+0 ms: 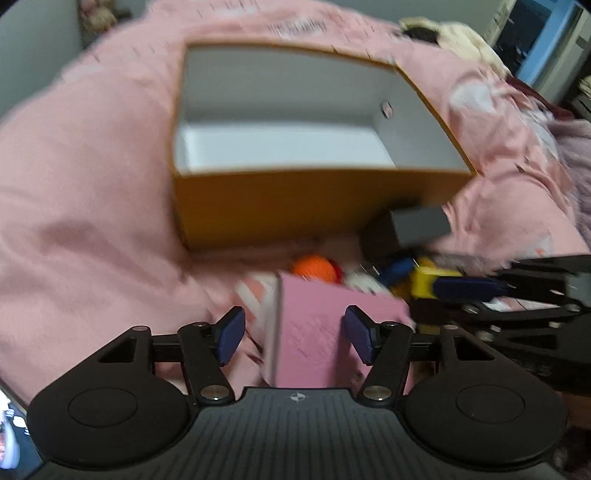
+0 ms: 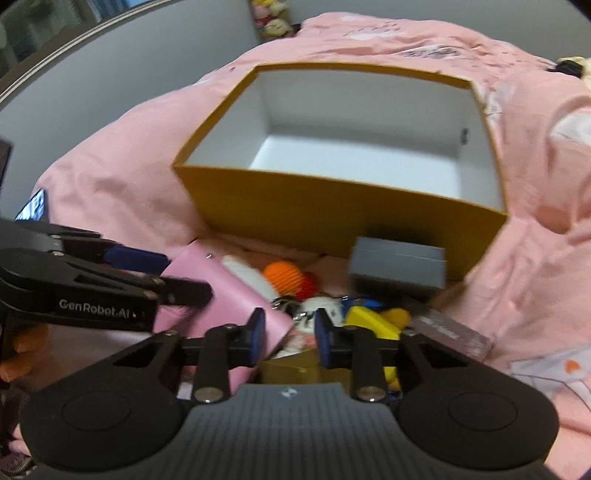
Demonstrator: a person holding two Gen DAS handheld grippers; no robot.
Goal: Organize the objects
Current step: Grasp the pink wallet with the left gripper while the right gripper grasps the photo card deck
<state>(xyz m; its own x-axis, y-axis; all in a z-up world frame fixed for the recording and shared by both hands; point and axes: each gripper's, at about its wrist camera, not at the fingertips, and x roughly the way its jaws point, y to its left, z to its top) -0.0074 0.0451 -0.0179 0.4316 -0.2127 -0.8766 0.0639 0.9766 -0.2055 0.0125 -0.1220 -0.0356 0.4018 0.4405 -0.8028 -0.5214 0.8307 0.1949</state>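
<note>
Clutter (image 2: 325,295) heaped on the bed (image 1: 92,221), just near of the empty box (image 1: 295,206). Pink carton (image 1: 314,332) straight ahead of the left hand-held gripper (image 1: 295,334), between wide-open jaws, apparently untouched, long axis running near to far. Right hand-held gripper (image 2: 290,332) half open, holding nothing, over the toys to the right. Left nearer the carton; box directly beyond.

I'm in a bedroom at home: a rumpled pink duvet (image 2: 129,177) printed with small motifs covers the bed, plush toys (image 2: 271,18) sit against the grey wall (image 2: 147,55), and a window (image 1: 535,40) shows beyond.
</note>
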